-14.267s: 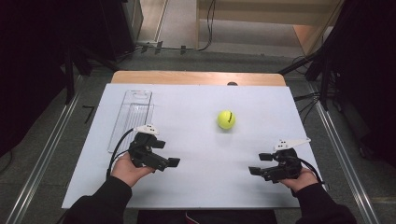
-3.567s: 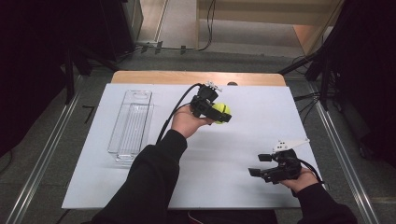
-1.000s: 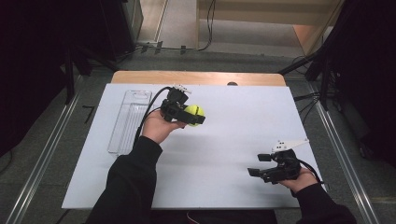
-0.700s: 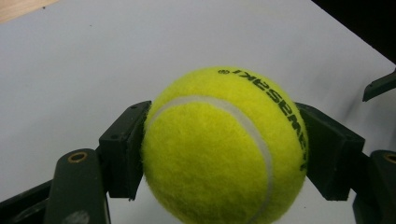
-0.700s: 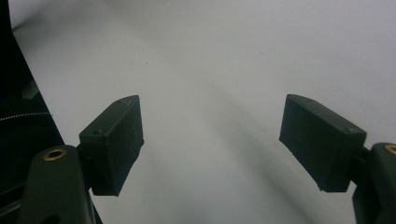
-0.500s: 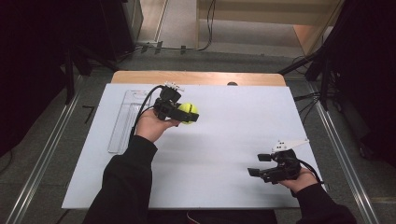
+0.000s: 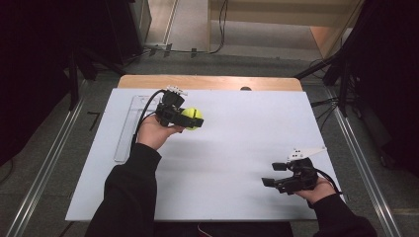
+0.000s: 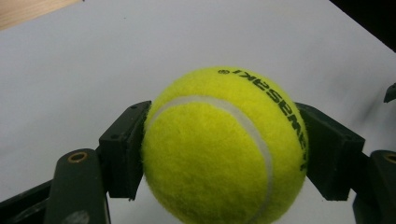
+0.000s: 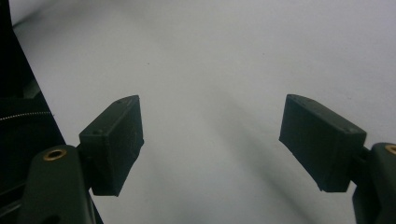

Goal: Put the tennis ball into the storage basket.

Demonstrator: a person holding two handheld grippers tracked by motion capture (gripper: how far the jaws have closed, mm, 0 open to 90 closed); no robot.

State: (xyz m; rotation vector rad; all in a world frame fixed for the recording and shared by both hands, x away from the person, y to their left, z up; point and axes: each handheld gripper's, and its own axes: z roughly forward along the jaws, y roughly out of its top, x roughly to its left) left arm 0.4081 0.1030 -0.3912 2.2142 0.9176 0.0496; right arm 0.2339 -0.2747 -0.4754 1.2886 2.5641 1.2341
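One yellow tennis ball (image 8: 224,149) sits squeezed between the left gripper (image 7: 184,117) fingers, held above the far left of the white worktop (image 7: 237,148). One clear tray (image 7: 129,129) lies partly hidden behind that hand. Right gripper (image 7: 269,182) fingers gape wide, holding nothing.

Even overhead light brightens the white table (image 7: 237,148); the surroundings fall dark. Soft shadows beneath the fingers (image 9: 114,140), which look slightly blurred up close.
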